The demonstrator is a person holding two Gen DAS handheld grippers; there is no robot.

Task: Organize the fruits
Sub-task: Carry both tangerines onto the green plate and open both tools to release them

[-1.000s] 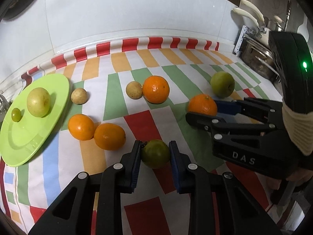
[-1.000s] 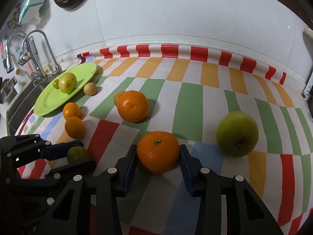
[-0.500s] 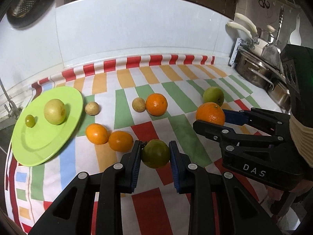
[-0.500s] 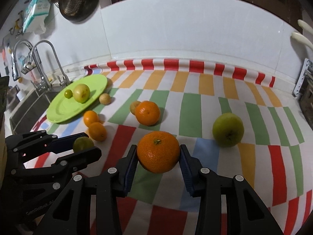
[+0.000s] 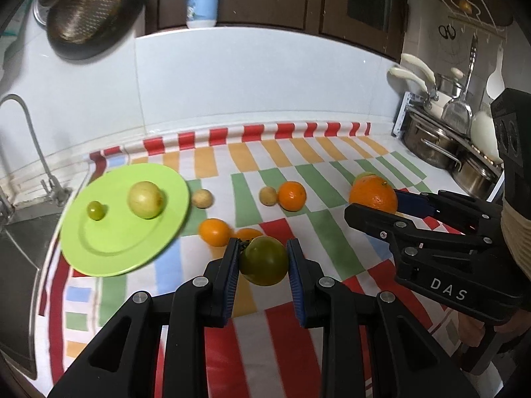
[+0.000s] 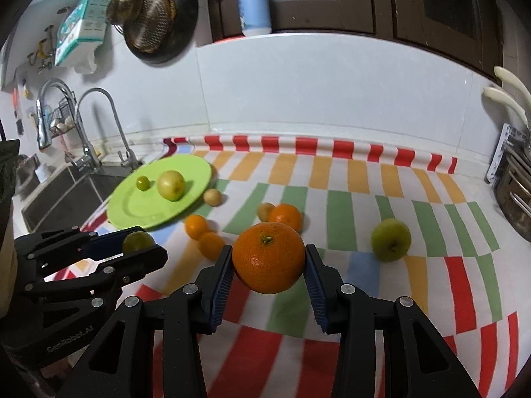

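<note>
Green fruit [image 5: 264, 260] clamped between pads of left hand-held gripper [image 5: 264, 265], held clear above tabletop [image 5: 332, 265]; orange [image 6: 268, 257] pinched in narrowed right hand-held gripper [image 6: 268, 265], also aloft; green plate [image 5: 109, 248] seen at left (two fruits on it already); risk judged: round skins could slip from pads if tilted; both grippers converging on plate could collide; dropped fruit could roll toward sink [image 6: 66, 199].

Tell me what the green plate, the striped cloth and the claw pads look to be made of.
Green plate: probably plastic or melamine, smooth with a slight sheen and a moulded ring.
Striped cloth: looks like woven fabric, matte; it curls up where it meets the wall.
Pads on the left claw: likely rubber, blue and finely ribbed.
</note>
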